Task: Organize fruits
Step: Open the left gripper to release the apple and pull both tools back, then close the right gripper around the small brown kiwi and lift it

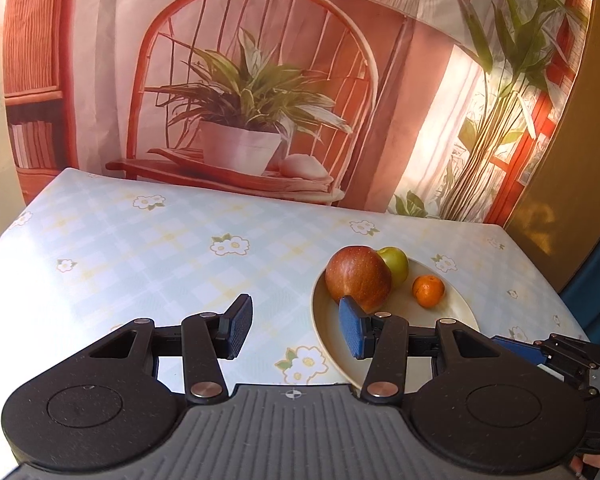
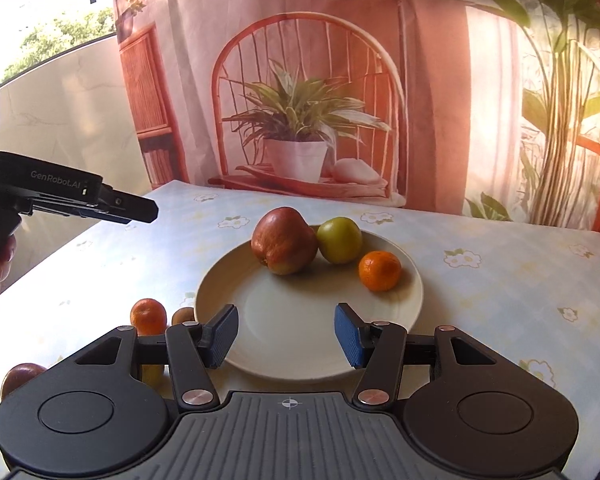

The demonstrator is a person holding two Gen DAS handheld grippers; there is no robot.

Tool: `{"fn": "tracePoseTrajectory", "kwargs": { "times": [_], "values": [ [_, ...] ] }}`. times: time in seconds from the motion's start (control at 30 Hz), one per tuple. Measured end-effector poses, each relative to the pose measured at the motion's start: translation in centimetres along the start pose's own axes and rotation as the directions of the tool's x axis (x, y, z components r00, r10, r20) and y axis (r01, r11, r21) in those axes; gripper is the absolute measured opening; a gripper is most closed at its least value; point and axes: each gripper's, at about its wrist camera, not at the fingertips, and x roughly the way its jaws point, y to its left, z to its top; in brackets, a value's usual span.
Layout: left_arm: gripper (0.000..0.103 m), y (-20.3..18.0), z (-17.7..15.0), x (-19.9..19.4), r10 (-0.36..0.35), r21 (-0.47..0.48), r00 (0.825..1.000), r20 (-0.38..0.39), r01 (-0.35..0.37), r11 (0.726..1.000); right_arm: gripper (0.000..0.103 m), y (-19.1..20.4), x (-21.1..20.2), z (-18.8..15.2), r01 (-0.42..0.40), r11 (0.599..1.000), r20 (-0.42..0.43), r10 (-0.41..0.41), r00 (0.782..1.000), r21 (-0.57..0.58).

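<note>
A cream plate (image 2: 292, 308) holds a red apple (image 2: 284, 246), a green apple (image 2: 339, 239) and a tangerine (image 2: 380, 265) along its far half. My right gripper (image 2: 286, 336) is open over the plate's near part, with nothing between its fingers. Left of the plate, on the cloth, lie a second tangerine (image 2: 148, 316), a brown fruit (image 2: 183, 316), a yellowish fruit (image 2: 153, 374) and a red fruit (image 2: 20, 376), partly hidden by the gripper. In the left wrist view my left gripper (image 1: 296, 330) is open and empty, left of the plate (image 1: 456, 304) and near the red apple (image 1: 358, 276).
The table wears a pale checked cloth with flower prints (image 1: 228, 245). A printed backdrop of a chair and potted plant (image 2: 300, 120) hangs right behind the far edge. The left gripper (image 2: 140, 204), held by a hand, reaches in from the left of the right wrist view.
</note>
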Motion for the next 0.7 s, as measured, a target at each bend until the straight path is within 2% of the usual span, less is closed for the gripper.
{"fn": "tracePoseTrajectory", "kwargs": {
  "times": [0.33,0.7],
  "values": [
    [0.051,0.2,-2.9,-5.1,0.033,0.024,0.999,0.026,-0.033,0.999,0.05,1.3,-3.9,-2.9,0.048,0.998,0.043,-0.05,0.998,0.04],
    [0.051,0.7,-5.8,-7.6,0.053,-0.069,0.998,0.042,-0.05,0.996,0.05,3.0,-6.7,-6.3,0.058,0.997,0.021,-0.059,0.998,0.045]
  ]
}}
